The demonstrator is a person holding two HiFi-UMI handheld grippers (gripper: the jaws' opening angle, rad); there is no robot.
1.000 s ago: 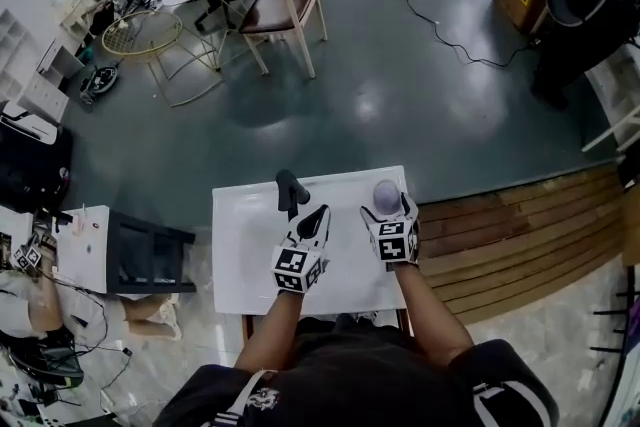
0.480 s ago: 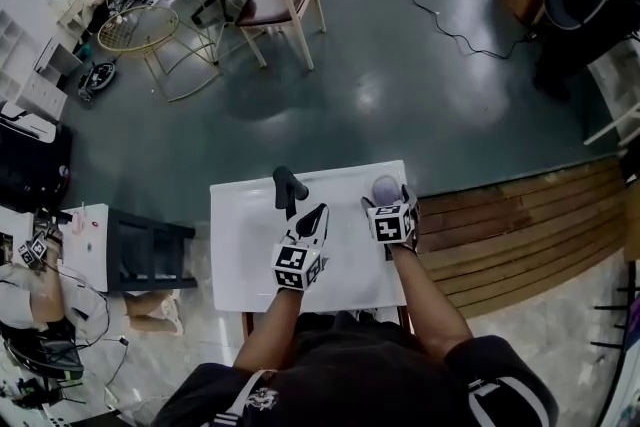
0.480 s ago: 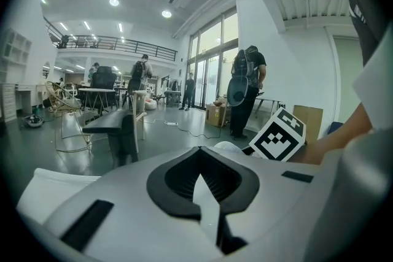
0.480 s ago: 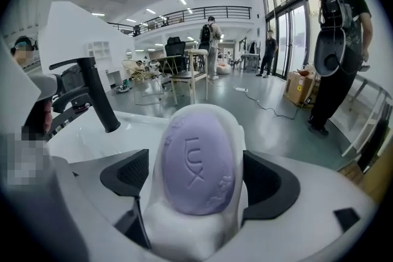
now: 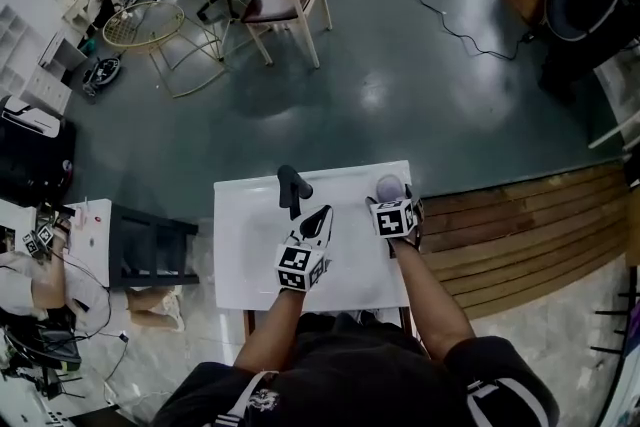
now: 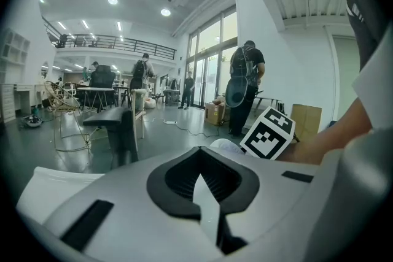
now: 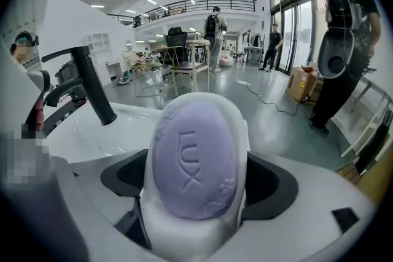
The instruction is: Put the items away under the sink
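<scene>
Left claw (image 6: 202,193), pressed together and empty, hovers over the white table (image 5: 245,250) near the black faucet (image 5: 291,187). Right claw (image 5: 392,205) grips a purple Lux soap bar (image 7: 193,162) (seemingly cradled in a white dish (image 7: 187,236)). Best to carry it level, with a firm squeeze, down under the sink.

The faucet (image 5: 291,187) stands at the sink's (image 5: 245,255) far edge. Right of it, the soap (image 7: 193,165) lies in a dish (image 7: 190,236) between the right gripper's (image 5: 390,202) jaws. The left gripper (image 5: 320,215) sits between faucet and dish, nearer the person.
</scene>
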